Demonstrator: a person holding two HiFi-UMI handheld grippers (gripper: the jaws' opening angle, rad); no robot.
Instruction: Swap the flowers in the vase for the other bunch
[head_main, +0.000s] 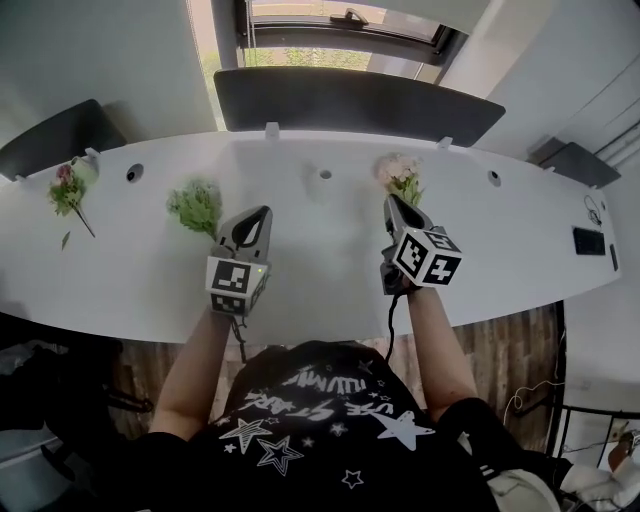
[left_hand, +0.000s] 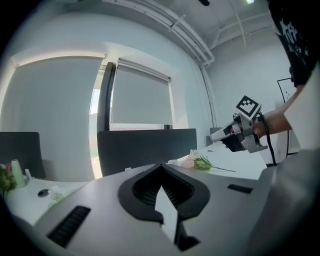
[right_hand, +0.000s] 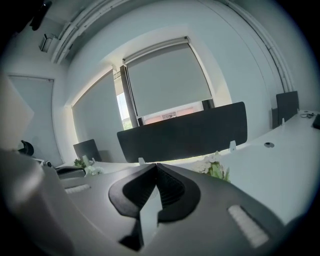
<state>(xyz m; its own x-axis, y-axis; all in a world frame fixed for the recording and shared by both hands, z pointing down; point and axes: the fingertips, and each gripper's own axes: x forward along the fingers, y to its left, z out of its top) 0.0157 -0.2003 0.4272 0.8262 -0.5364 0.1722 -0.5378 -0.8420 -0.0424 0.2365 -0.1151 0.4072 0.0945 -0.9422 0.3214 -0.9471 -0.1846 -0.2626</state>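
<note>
Left claw (head_main: 256, 222) pressed together, nothing between. Right claw (head_main: 396, 208) likewise, empty. Both hovered above white table (head_main: 320, 280), each apparently lined up on own bunch. Green bunch (head_main: 197, 206) lay just ahead of left claw, pink-white bunch (head_main: 400, 177) just ahead of right. Pink bunch (head_main: 68, 187) lay far left. Bunches well apart, likely for separate pickup. Vase not made out.

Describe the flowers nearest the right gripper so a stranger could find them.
On the long white desk under the window are three bunches. The pale bunch is the rightmost, just past the right gripper. Its pale pinkish blooms differ from the all-green bunch and the darker pink sprig far left.
</note>
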